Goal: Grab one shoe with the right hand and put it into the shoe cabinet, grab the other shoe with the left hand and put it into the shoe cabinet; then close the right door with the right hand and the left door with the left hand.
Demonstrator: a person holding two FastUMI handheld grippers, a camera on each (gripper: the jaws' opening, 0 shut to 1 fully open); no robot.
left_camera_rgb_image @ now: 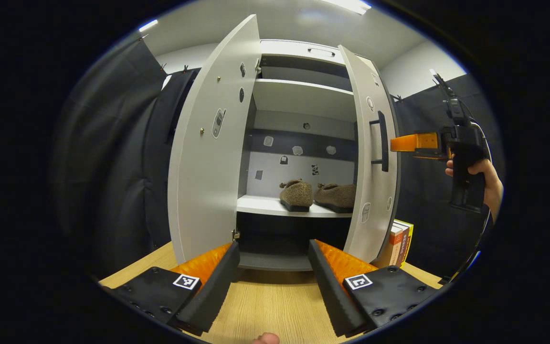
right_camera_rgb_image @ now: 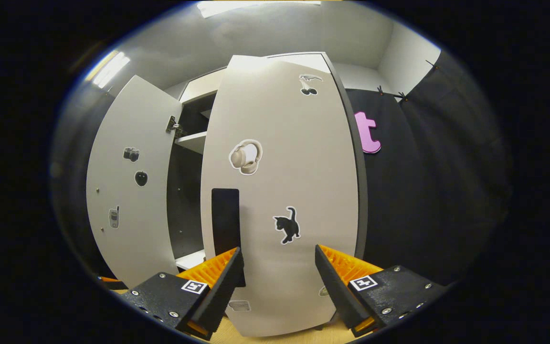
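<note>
Resting side by side on a shelf inside the open shoe cabinet [left_camera_rgb_image: 303, 95], both shoes [left_camera_rgb_image: 297, 194] [left_camera_rgb_image: 337, 196] face the empty, wide-open left tool [left_camera_rgb_image: 273, 267]; the right tool [right_camera_rgb_image: 277, 272], also empty and agape, nears the right door [right_camera_rgb_image: 284, 191].

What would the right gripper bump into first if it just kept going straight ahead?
Most likely the outer face of the cabinet's right door, which stands right in front of the open right gripper, near the black handle. Depth is hard to judge.
</note>
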